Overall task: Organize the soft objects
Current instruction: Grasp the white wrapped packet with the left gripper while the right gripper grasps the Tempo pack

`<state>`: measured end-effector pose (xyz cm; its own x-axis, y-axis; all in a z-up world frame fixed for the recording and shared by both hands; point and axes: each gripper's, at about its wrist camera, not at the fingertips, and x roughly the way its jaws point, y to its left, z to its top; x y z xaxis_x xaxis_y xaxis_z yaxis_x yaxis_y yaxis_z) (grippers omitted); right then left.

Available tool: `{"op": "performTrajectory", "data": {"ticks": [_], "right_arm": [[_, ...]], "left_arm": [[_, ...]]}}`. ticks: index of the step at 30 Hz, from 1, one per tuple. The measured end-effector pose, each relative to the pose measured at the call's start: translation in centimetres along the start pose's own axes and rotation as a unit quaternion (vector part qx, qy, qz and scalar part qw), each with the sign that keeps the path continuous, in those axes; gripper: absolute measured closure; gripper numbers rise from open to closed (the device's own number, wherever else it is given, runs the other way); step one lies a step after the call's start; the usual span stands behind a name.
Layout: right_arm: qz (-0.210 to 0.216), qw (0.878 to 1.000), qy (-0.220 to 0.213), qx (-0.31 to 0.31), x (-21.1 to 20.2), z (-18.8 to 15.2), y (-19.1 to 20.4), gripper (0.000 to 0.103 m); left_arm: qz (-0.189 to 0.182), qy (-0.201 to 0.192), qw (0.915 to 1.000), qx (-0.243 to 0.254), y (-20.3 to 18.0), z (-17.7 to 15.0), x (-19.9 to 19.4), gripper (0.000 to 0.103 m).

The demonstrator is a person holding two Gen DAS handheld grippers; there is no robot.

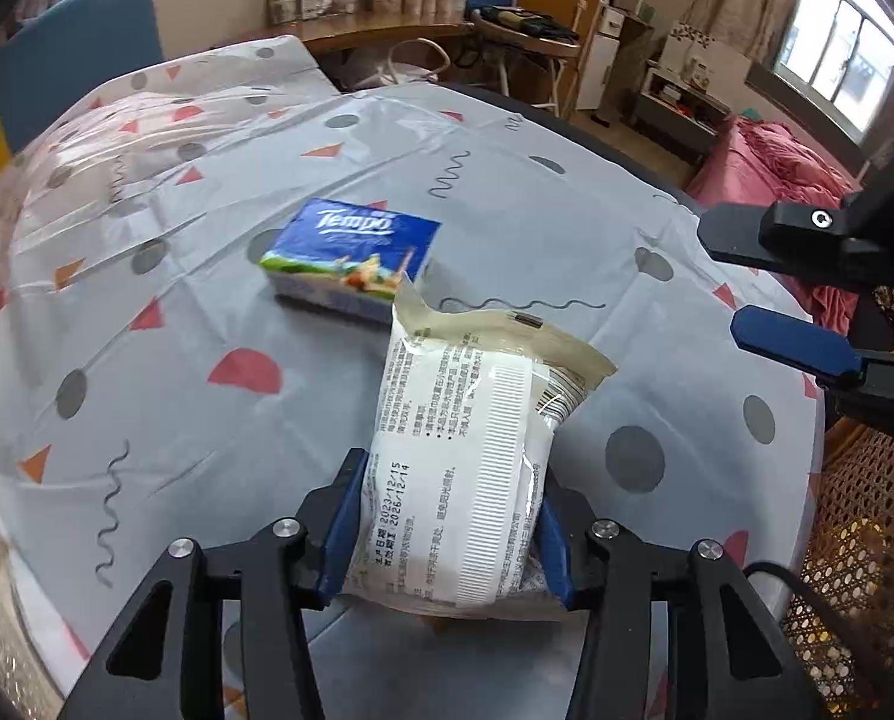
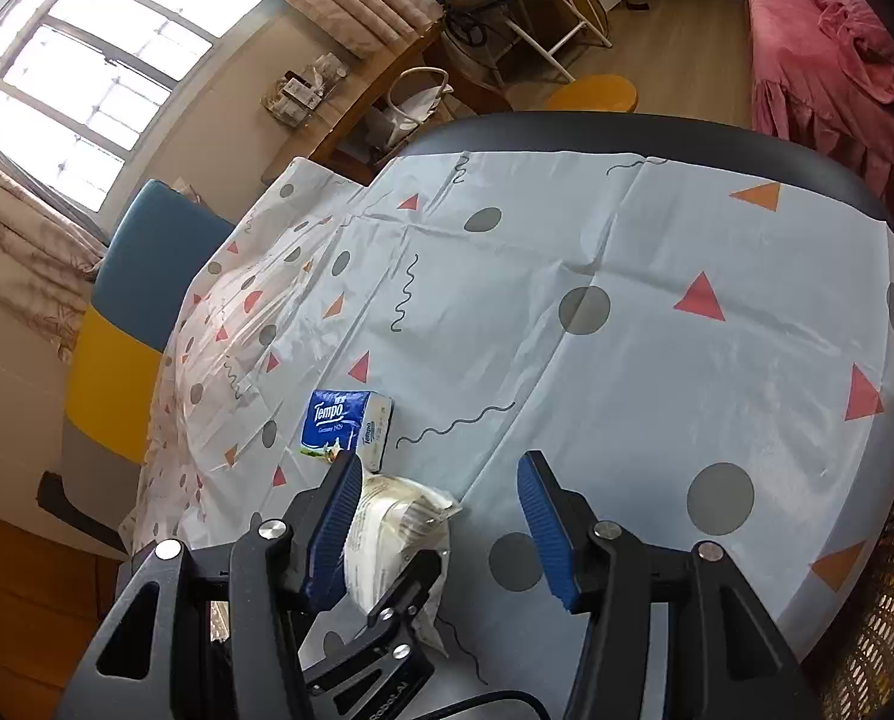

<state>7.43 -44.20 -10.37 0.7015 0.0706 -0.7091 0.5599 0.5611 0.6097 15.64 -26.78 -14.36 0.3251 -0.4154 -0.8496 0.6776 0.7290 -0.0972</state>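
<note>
My left gripper is shut on a white and beige plastic wipes pack, held over the table with its printed back facing up. A blue Tempo tissue pack lies flat on the patterned tablecloth just beyond the wipes pack. My right gripper is open and empty above the table; it shows at the right edge of the left wrist view. In the right wrist view the wipes pack sits low left, with the left gripper on it, and the Tempo pack lies behind it.
A round table with a dark rim carries the cloth. A blue and yellow chair stands at the far left side. A woven rattan chair is at the right edge. A pink bed lies beyond the table.
</note>
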Motion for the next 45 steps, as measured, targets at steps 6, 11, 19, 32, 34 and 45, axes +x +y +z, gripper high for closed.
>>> {"op": "performTrajectory", "data": {"ticks": [6,11,19,32,34,45], "right_arm": [[-0.014,0.999,0.033,-0.026,1.2,-0.6,0.7,0.048],[-0.028,0.993,0.08,-0.085,2.9,-1.7,2.8,0.048],[-0.085,0.923,0.099,-0.362,8.2,-1.2,12.5,0.038],[-0.177,0.826,0.189,-0.501,18.3,-0.6,15.6,0.033],[-0.184,0.831,0.182,-0.493,18.5,-0.6,15.1,0.038],[-0.139,0.887,0.177,-0.403,13.0,-5.1,10.6,0.042]], "left_arm": [[0.051,-0.006,0.9977,-0.043,3.0,-5.1,-3.2,0.052],[0.04,-0.013,0.9967,-0.069,4.7,-7.2,-3.8,0.051],[0.036,-0.029,0.9966,-0.069,4.7,-7.4,-3.8,0.051],[0.028,-0.044,0.9955,-0.079,5.0,-7.8,-3.9,0.051],[0.027,-0.045,0.9954,-0.08,5.0,-7.8,-3.9,0.051],[0.035,-0.035,0.9946,-0.091,5.1,-7.6,-4.3,0.054]]}}
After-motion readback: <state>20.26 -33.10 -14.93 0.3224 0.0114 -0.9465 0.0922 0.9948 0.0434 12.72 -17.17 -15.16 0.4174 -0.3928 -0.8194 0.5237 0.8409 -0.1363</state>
